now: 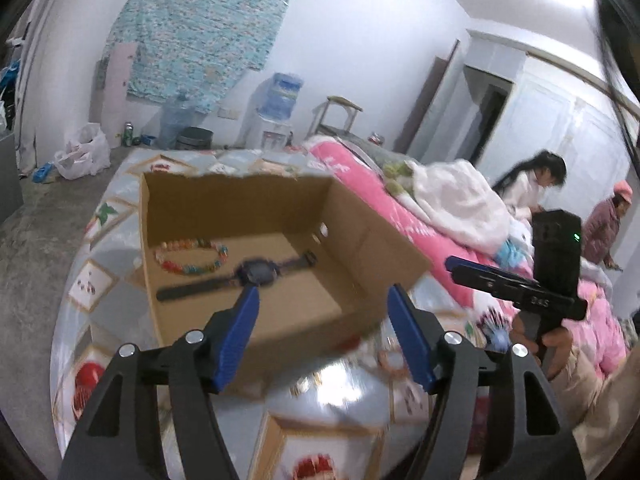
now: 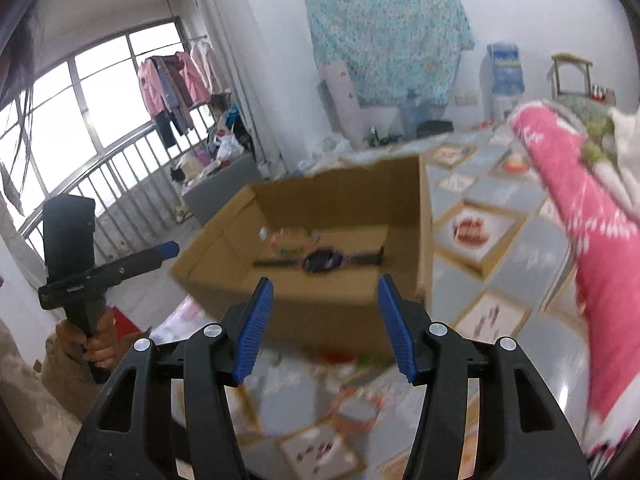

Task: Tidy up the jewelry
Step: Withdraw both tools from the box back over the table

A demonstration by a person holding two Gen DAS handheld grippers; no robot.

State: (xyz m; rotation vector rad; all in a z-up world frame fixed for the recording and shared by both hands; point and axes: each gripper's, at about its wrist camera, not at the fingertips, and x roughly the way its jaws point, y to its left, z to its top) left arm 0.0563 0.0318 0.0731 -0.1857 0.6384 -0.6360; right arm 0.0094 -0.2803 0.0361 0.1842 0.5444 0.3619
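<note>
An open cardboard box (image 1: 372, 248) (image 2: 328, 200) stands on the bed. On its floor lie a dark wristwatch (image 1: 256, 272) (image 2: 320, 261) and a multicoloured bead bracelet (image 1: 192, 257) (image 2: 290, 242). My left gripper (image 1: 322, 292) hangs over the box's near edge, its blue jaws wide apart with nothing between them. Just in front of the box's near wall, my right gripper (image 2: 325, 285) is also open and empty. Each gripper shows from the side in the other's view, the right gripper (image 1: 454, 263) at the right and the left gripper (image 2: 172, 248) at the left.
The bed carries a patterned blue-grey sheet (image 1: 104, 276) (image 2: 480, 184) and a pink quilt (image 1: 384, 196) (image 2: 580, 200) piled along its right side. Two people (image 1: 536, 184) are at the far right. A water dispenser (image 1: 276, 108), bags and a window with hanging clothes (image 2: 172, 80) lie beyond.
</note>
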